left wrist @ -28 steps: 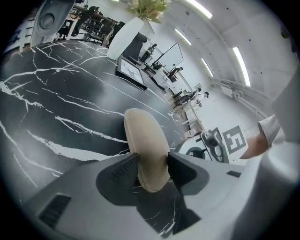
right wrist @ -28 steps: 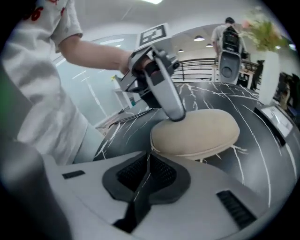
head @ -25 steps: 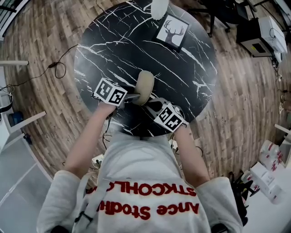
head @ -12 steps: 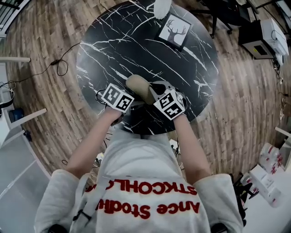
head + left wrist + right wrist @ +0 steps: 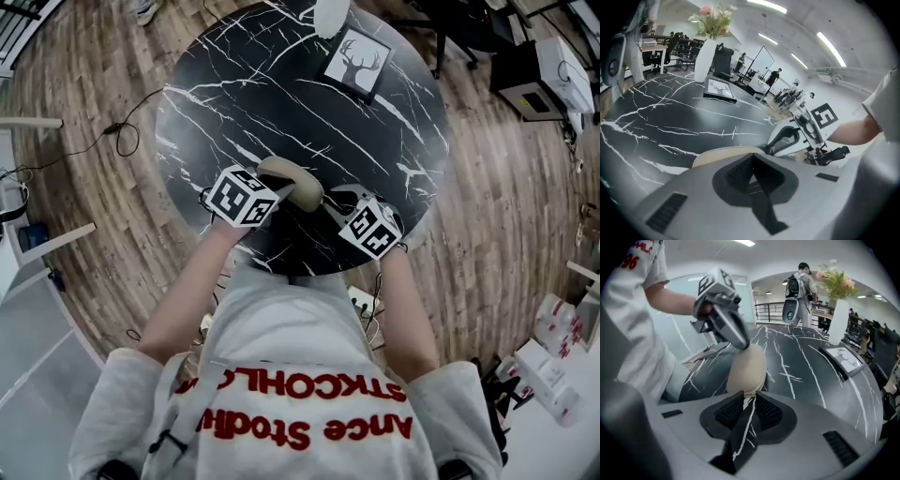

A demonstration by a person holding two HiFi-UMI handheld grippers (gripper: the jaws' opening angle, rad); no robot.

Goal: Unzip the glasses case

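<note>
Well beyond the glasses case (image 5: 295, 184) stand picture (image 5: 356, 64) and vase (image 5: 328, 14).

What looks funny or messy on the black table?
Only the deer picture: it lies face-up on the table by the white vase, not standing. Nothing looks spilled or broken.

The right gripper (image 5: 746, 398) has just been opening its jaws, which stand slightly apart. The beige glasses case (image 5: 749, 365) has its near end at the fingertips, and the left gripper (image 5: 742, 343) touches its far end.
</note>
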